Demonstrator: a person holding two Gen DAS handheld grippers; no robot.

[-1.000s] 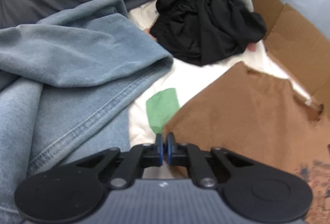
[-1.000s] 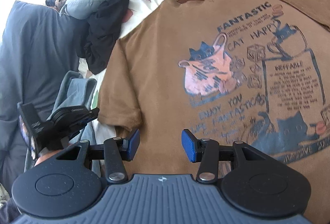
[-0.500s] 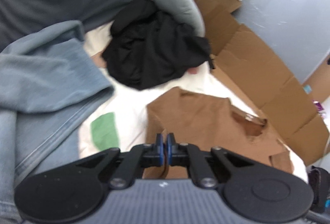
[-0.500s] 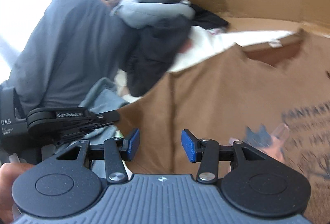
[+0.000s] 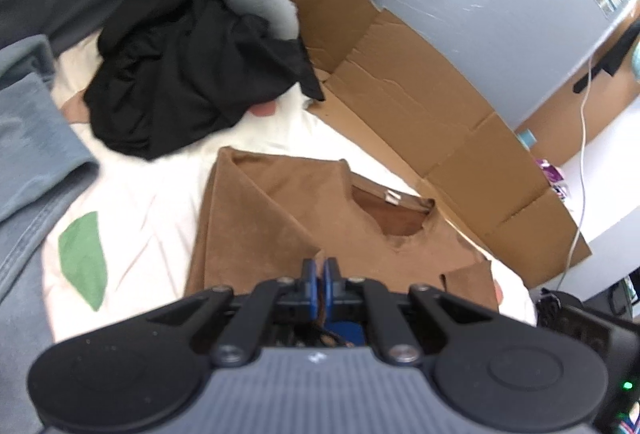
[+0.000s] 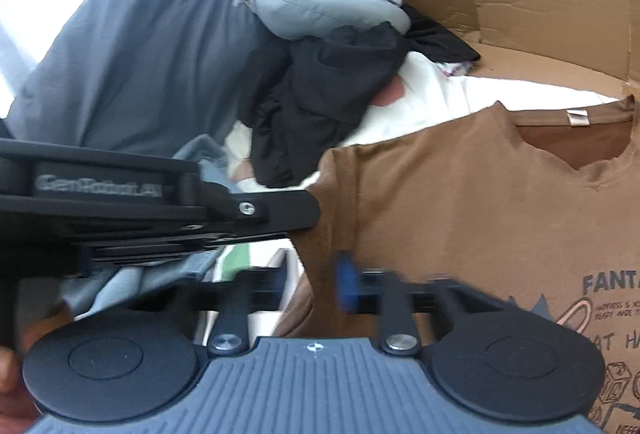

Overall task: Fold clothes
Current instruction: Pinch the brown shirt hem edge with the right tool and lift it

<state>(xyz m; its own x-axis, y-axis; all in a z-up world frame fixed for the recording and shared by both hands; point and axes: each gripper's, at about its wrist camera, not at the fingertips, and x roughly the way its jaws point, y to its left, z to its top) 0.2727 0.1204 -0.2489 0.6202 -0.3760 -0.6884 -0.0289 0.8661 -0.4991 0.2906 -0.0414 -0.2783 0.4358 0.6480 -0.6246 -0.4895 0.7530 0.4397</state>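
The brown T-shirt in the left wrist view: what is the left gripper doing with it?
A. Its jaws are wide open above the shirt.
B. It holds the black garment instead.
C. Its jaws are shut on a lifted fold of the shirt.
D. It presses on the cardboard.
C: the left gripper has its blue pads together, pinching a raised ridge of the brown T-shirt that runs up to them.
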